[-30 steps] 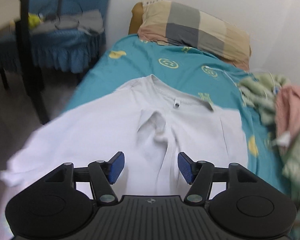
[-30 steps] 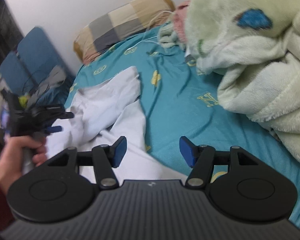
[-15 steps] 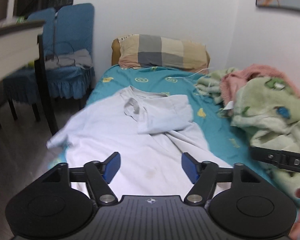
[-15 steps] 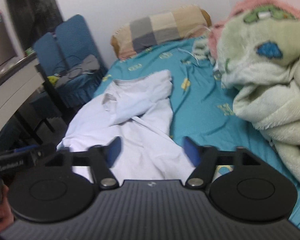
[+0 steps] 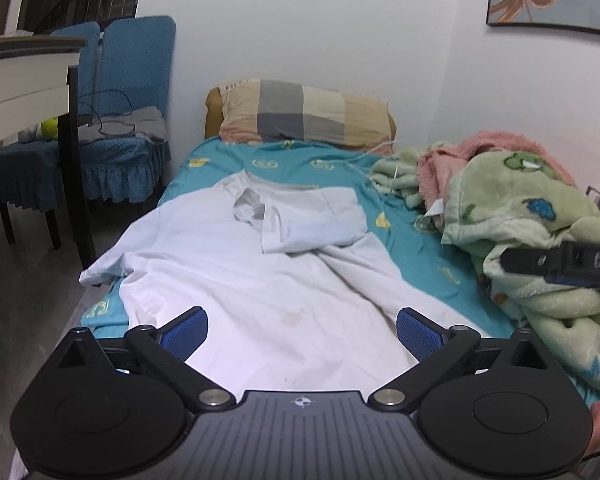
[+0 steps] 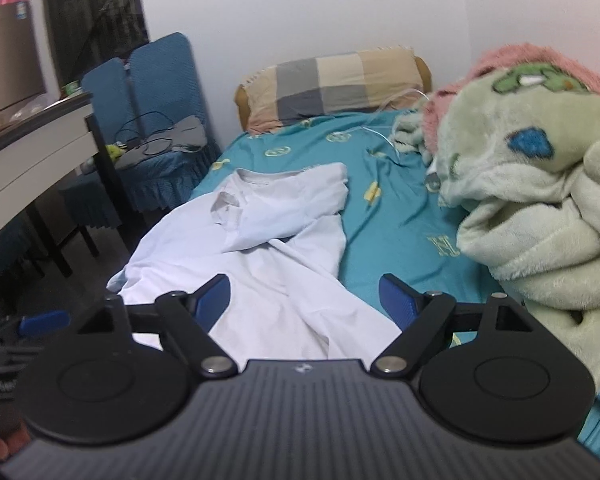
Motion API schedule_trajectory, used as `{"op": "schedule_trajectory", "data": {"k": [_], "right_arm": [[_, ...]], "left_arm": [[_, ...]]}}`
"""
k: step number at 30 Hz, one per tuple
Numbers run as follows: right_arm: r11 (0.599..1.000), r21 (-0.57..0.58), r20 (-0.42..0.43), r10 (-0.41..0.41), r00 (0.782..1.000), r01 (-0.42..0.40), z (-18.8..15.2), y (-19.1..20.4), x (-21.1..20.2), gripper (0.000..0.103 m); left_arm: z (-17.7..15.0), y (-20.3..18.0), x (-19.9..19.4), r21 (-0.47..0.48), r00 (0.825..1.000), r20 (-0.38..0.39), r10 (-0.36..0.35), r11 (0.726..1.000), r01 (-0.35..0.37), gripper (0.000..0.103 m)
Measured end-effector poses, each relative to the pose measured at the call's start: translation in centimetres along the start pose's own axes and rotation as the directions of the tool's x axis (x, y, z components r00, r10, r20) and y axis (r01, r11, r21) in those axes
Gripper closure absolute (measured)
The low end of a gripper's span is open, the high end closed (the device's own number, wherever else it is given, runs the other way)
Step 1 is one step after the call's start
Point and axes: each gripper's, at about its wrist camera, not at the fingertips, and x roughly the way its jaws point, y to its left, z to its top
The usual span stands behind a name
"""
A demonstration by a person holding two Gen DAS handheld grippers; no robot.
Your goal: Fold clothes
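A white T-shirt (image 5: 260, 280) lies on the teal bed, collar toward the pillow, its right sleeve folded in over the chest and its left sleeve hanging over the bed's left edge. It also shows in the right wrist view (image 6: 268, 248). My left gripper (image 5: 302, 330) is open and empty, held back above the shirt's hem. My right gripper (image 6: 305, 296) is open and empty, also above the hem end. A part of the right gripper (image 5: 572, 266) shows at the right edge of the left wrist view.
A heap of green and pink fleece blankets (image 5: 520, 216) fills the bed's right side (image 6: 540, 184). A checked pillow (image 5: 304, 118) lies at the head. Blue chairs (image 5: 112, 128) and a white desk with a dark leg (image 5: 76, 160) stand left of the bed.
Both grippers have pulled back and up from the shirt. The right sleeve, lying out a second ago, is now folded over the chest. Both stay open.
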Motion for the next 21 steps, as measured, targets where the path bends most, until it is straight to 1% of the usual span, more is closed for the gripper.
{"op": "schedule_trajectory", "data": {"k": [5,12,14,17,19,21], "right_arm": [[0.999,0.038,-0.015,-0.013,1.000,0.014,0.1,-0.6,0.2,0.020],[0.997,0.069,-0.027,-0.013,1.000,0.015,0.2,-1.4,0.2,0.020],[0.996,0.092,-0.027,-0.012,1.000,0.014,0.2,-1.9,0.2,0.020],[0.988,0.156,-0.015,0.006,1.000,-0.004,0.5,-3.4,-0.3,0.020],[0.974,0.227,0.002,0.021,1.000,-0.021,0.7,-5.1,-0.9,0.020],[0.954,0.300,0.021,0.008,1.000,-0.014,0.9,-7.1,-1.3,0.020]], "left_arm": [[-0.7,-0.7,1.1,0.026,1.000,-0.030,0.010,1.000,-0.009,0.000],[-1.3,-3.7,2.6,0.079,0.997,-0.074,-0.031,0.996,0.037,0.001],[-1.5,-4.6,3.1,0.093,0.995,-0.088,-0.042,0.994,0.051,0.003],[-1.5,-6.9,3.8,0.103,0.989,-0.114,-0.092,0.989,0.104,0.006],[-1.6,-8.7,4.5,0.108,0.982,-0.134,-0.132,0.983,0.147,0.008],[-1.9,-10.6,5.6,0.091,0.972,-0.164,-0.167,0.979,0.183,0.010]]}}
